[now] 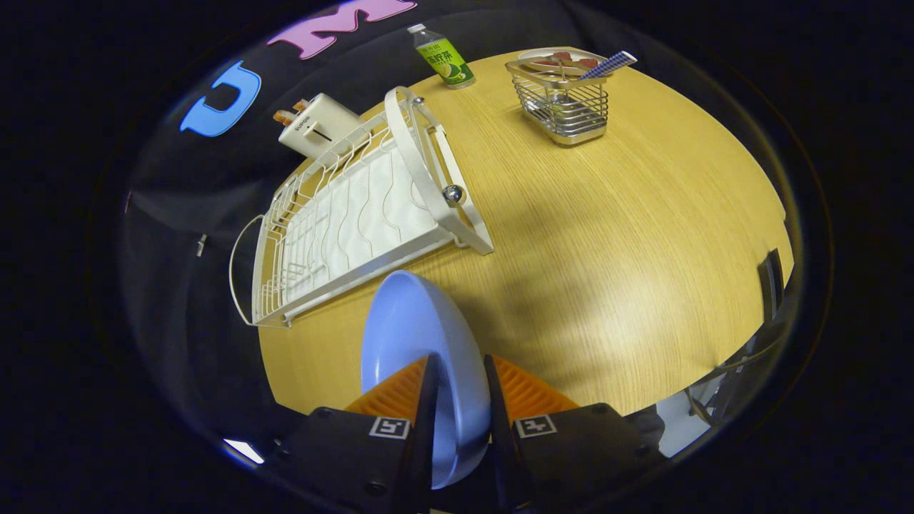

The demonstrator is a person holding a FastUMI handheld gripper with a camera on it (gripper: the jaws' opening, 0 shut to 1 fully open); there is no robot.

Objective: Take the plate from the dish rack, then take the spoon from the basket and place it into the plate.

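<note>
My gripper [460,371] is shut on the rim of a pale blue plate [407,335], which stands on edge between the fingers above the wooden table [607,271]. Just beyond the plate lies the white wire dish rack [350,221], with nothing in its slots. Far across the table stands a metal wire basket [564,103], and a spoon with a blue checked handle [607,66] sticks out of its top.
A green-labelled bottle [443,57] stands at the table's far edge, left of the basket. A white toaster [318,125] sits behind the rack. A small plate with red food [560,57] lies behind the basket. The table's edge curves close on the right.
</note>
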